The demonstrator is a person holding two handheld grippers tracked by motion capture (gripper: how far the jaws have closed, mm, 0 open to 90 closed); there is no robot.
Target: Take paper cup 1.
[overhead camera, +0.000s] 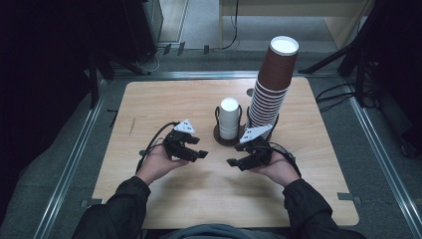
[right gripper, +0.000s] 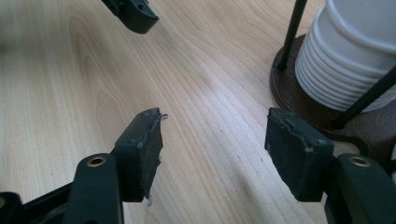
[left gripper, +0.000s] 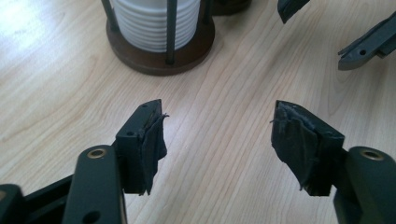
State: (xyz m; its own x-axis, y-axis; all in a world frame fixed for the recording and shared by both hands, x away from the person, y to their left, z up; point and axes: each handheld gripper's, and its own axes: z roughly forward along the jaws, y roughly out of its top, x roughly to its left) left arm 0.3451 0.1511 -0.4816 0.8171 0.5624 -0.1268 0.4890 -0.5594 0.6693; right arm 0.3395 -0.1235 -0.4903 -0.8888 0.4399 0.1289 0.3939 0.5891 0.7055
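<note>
My left gripper [overhead camera: 201, 149] is held just above the wooden table [overhead camera: 199, 199], left of centre, jaws pointing right. They stand open with nothing between them, and only bare wood shows between the frayed pads [left gripper: 154, 140]. My right gripper [overhead camera: 234, 163] faces it from the right, also open and empty [right gripper: 215, 144]. A stack of white cups [overhead camera: 229, 119] sits in a round dark wooden holder [left gripper: 159, 58] with black rods, just beyond both grippers. A tall, leaning stack of brown paper cups [overhead camera: 271, 84] rises behind the right gripper.
The right gripper's jaw tips [left gripper: 364, 44] show at the top right of the left gripper view, and a left jaw tip [right gripper: 133, 14] shows at the top of the right gripper view. The holder base [right gripper: 289, 88] lies close to the right gripper's right jaw. Dark stands and cables surround the table.
</note>
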